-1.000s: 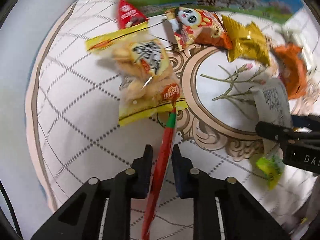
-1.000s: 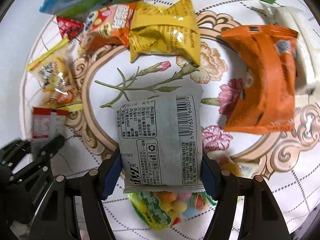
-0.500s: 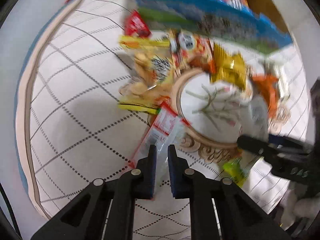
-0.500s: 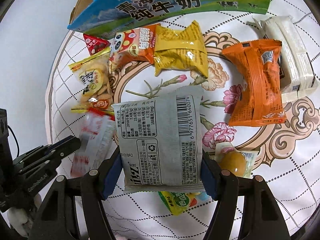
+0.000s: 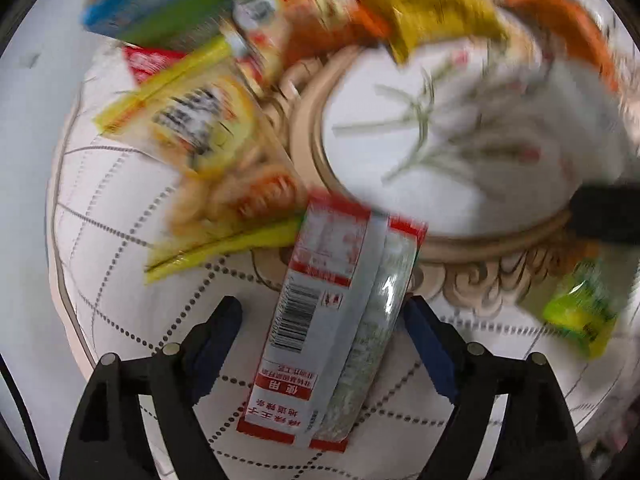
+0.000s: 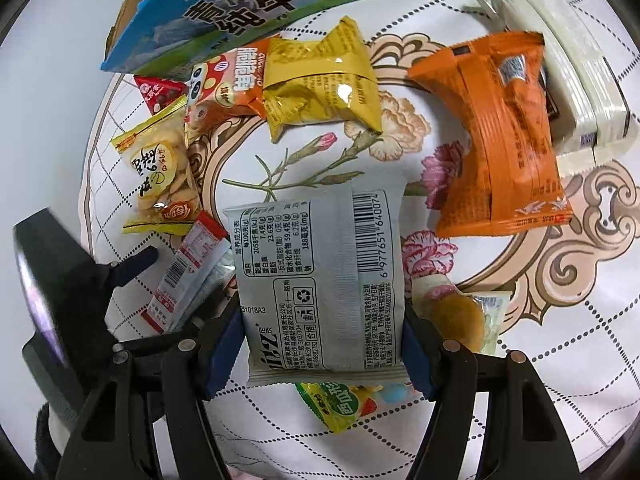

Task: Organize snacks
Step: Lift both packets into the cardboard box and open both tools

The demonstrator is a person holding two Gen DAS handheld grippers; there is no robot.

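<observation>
A red-and-white snack packet (image 5: 332,320) lies flat on the patterned cloth, just below the yellow cracker bag (image 5: 208,148). My left gripper (image 5: 323,310) straddles this packet and its jaws are opening. The left pad stands clear of the packet; the right pad is close at its edge. The same packet (image 6: 188,272) shows in the right wrist view. My right gripper (image 6: 320,344) is shut on a grey packet (image 6: 316,272), pads pressing both its sides, above the cloth's flower ring.
On the cloth (image 6: 560,300) lie a panda bag (image 6: 224,84), a yellow bag (image 6: 320,84), an orange bag (image 6: 496,136), white packs (image 6: 568,76), a red triangle snack (image 6: 158,92) and a green candy bag (image 6: 340,404). A blue-green milk carton box (image 6: 248,12) stands behind.
My left gripper was shut on the red-and-white packet held edge-on; now the jaws stand wide and the packet lies flat on the cloth. The right gripper keeps its grey packet.
</observation>
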